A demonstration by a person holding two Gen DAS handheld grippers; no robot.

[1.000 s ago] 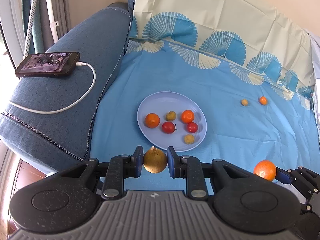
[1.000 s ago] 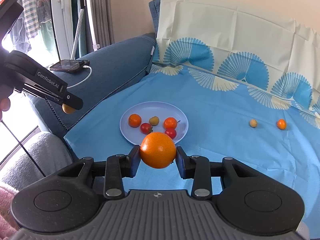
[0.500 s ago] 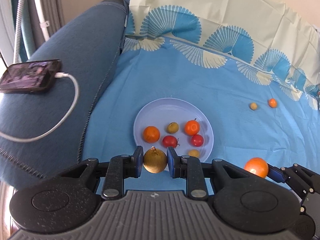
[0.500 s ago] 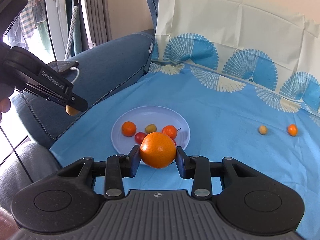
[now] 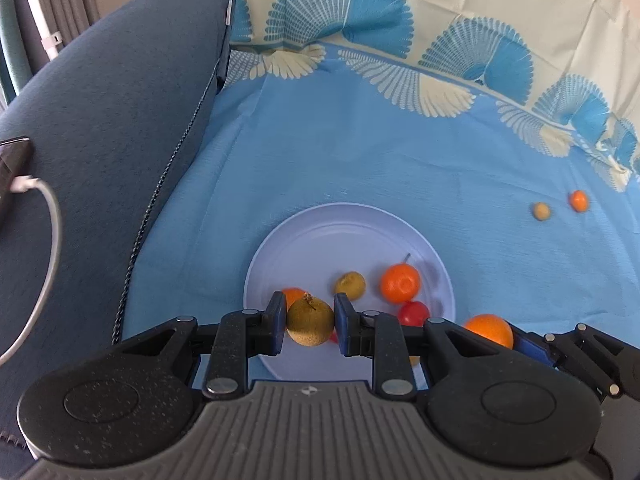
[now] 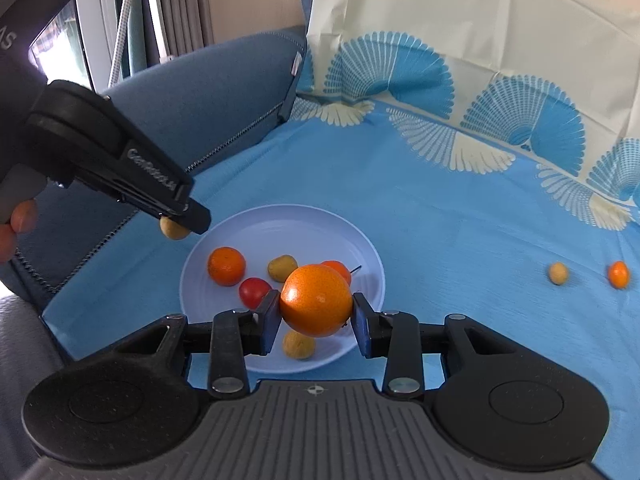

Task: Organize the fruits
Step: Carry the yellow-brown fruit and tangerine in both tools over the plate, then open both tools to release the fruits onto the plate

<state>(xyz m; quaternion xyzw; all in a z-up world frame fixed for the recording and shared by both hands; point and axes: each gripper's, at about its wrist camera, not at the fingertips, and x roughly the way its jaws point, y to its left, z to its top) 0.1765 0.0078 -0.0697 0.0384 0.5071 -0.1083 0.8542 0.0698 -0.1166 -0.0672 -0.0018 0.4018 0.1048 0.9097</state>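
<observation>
A blue cloth [image 5: 400, 168] covers the couch, with a plate [image 5: 340, 232] of little fruits on it. Above the plate, the left gripper [image 5: 311, 322] squeezes a small brown fruit [image 5: 310, 322]. The right gripper [image 6: 316, 314] squeezes an orange [image 6: 316, 300].

White raised lettering runs along the side of the left gripper [image 6: 176, 216], seen from the right wrist camera at about ten o'clock. It is blurred; it seems to begin "Gen" and the rest cannot be made out. At the far left edge, a cut-off "s" shows on its body.
</observation>
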